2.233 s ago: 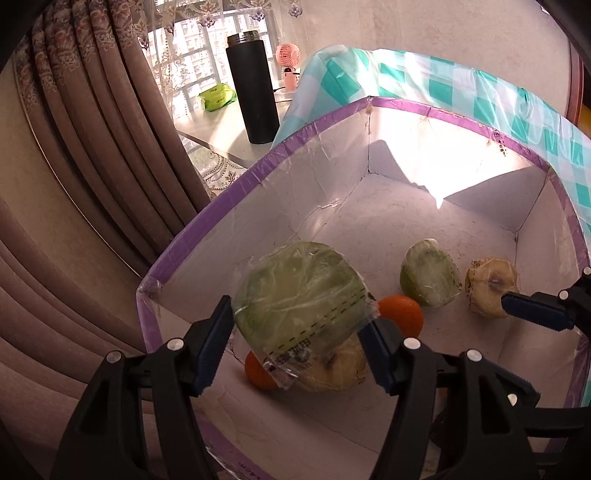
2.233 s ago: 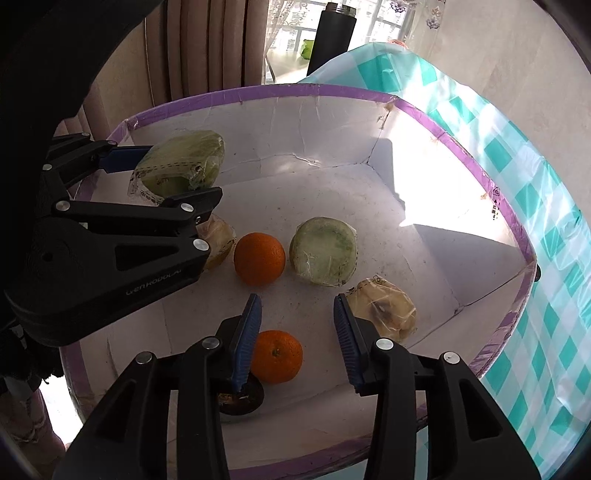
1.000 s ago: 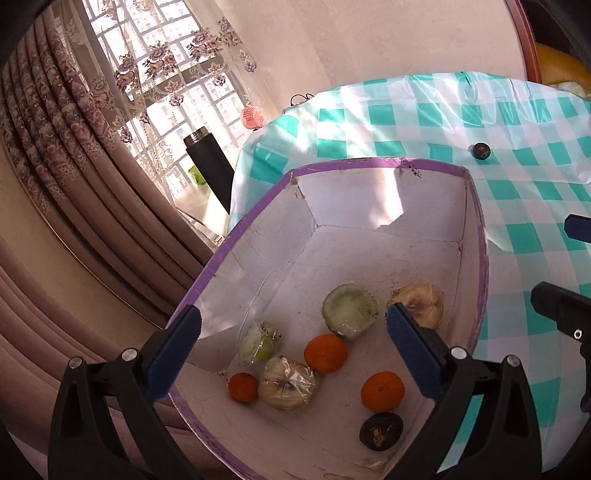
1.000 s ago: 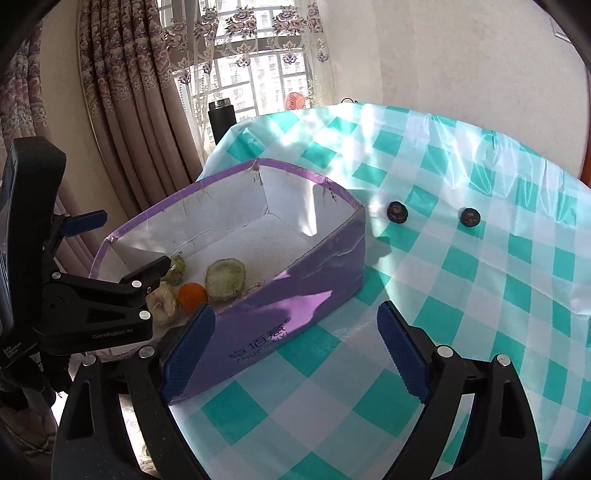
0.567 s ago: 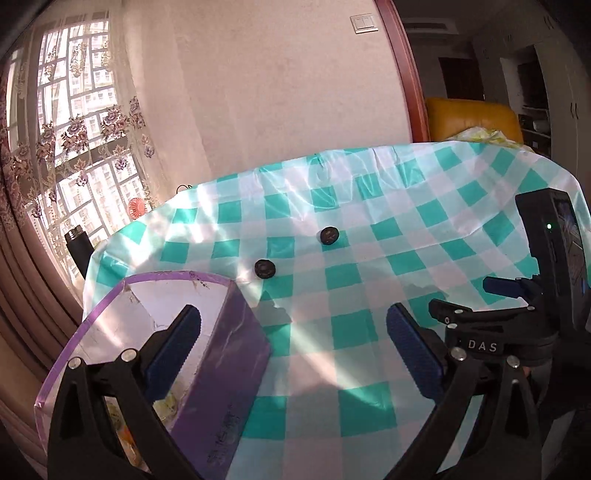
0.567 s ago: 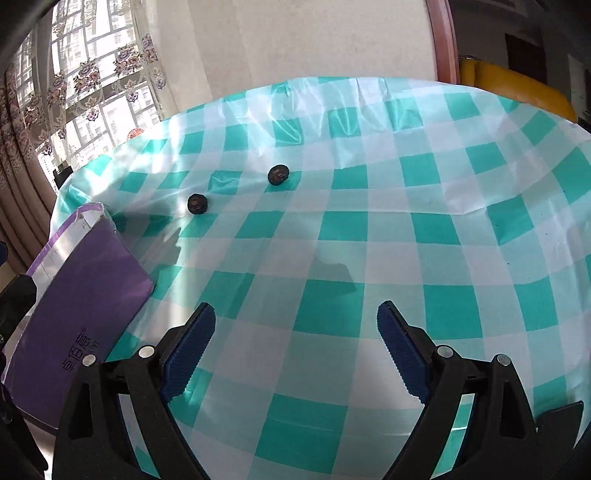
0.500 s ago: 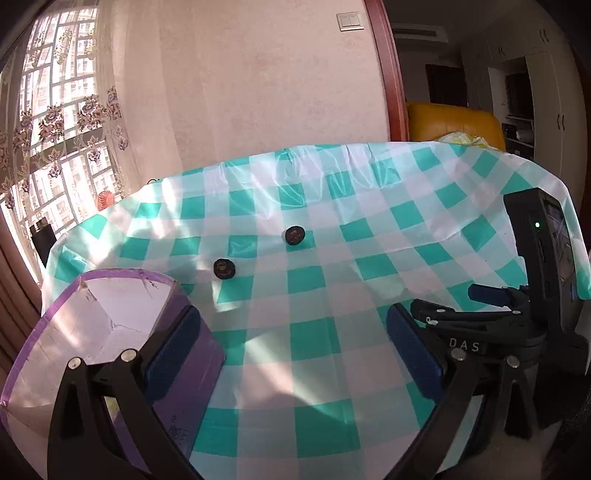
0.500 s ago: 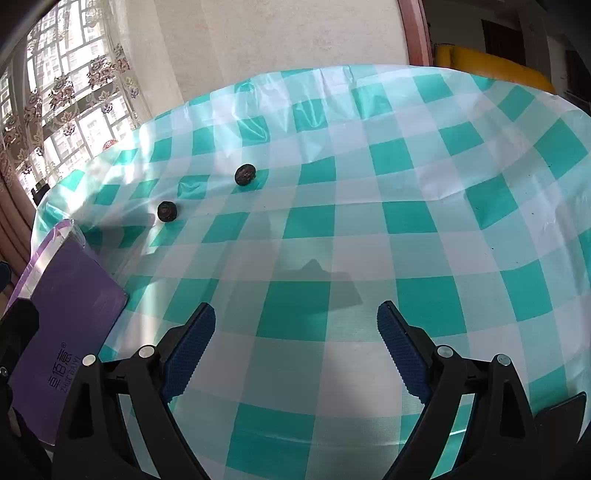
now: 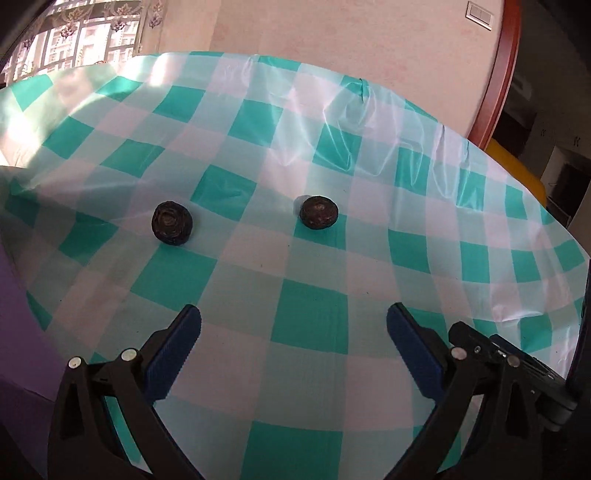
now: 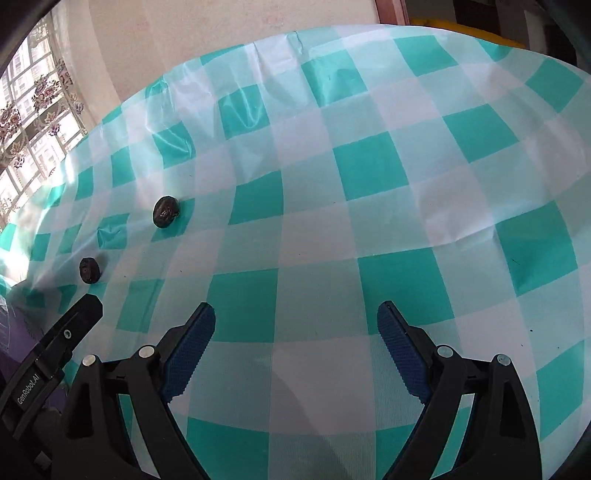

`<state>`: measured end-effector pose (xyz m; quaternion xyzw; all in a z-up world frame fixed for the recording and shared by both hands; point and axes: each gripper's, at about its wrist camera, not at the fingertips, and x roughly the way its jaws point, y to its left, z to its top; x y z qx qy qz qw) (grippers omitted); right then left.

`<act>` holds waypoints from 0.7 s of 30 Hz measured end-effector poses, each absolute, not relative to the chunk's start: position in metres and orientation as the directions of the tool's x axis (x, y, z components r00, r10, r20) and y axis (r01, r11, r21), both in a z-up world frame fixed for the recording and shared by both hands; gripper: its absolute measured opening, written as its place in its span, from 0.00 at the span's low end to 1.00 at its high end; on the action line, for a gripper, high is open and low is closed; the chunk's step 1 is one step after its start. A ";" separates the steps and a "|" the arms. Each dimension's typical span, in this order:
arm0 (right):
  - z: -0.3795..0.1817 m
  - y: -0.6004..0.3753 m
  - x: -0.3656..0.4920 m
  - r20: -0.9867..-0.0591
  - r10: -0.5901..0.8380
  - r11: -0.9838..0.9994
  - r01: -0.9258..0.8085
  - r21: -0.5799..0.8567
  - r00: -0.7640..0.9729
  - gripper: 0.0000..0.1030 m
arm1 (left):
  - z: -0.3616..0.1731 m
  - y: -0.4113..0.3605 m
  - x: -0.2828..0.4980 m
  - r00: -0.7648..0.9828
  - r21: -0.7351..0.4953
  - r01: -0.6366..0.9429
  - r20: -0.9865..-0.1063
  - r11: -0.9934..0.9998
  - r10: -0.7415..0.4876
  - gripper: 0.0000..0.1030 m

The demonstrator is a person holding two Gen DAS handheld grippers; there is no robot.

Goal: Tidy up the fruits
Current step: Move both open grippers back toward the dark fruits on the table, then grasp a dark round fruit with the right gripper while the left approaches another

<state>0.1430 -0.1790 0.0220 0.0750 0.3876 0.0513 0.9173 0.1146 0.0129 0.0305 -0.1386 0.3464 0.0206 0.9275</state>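
Note:
Two small dark wrinkled fruits lie on the green-and-white checked tablecloth [image 9: 310, 325]. In the left wrist view the left fruit [image 9: 172, 222] and the right fruit [image 9: 318, 212] sit a short way beyond my left gripper [image 9: 293, 326], which is open with nothing between its blue pads. In the right wrist view the same two fruits [image 10: 166, 211] [image 10: 89, 270] lie far to the left of my right gripper [image 10: 295, 321], also open and empty. The purple box wall [image 9: 14, 332] shows at the left edge; its fruit is hidden.
The cloth is creased and folds over the table's far edge near a pale wall [image 9: 295, 33]. A curtained window [image 10: 26, 107] is at the left and a wooden door frame [image 9: 498, 74] at the right. The left gripper's arm [image 10: 55, 350] intrudes at lower left.
Both grippers swung away from the purple box of fruit toward the open tablecloth and dropped closer to it. The two dark fruits now loom larger. Both jaws stayed open.

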 end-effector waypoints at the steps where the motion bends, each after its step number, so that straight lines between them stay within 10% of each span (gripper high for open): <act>1: 0.023 -0.172 0.156 -0.700 0.162 0.984 -0.066 0.163 0.695 0.84 | 0.031 0.018 0.119 0.755 -0.247 -0.146 -0.653 0.958 -0.054 0.98; 14: 0.027 -0.052 0.256 -0.726 0.330 0.865 -0.502 -0.024 0.603 0.70 | 0.033 0.018 0.111 0.789 -0.234 -0.126 -0.613 0.964 -0.046 0.98; 21: 0.020 -0.021 0.269 -0.758 0.274 0.858 -0.506 -0.084 0.592 0.37 | 0.031 0.027 0.113 0.785 -0.278 -0.139 -0.616 0.951 -0.066 0.98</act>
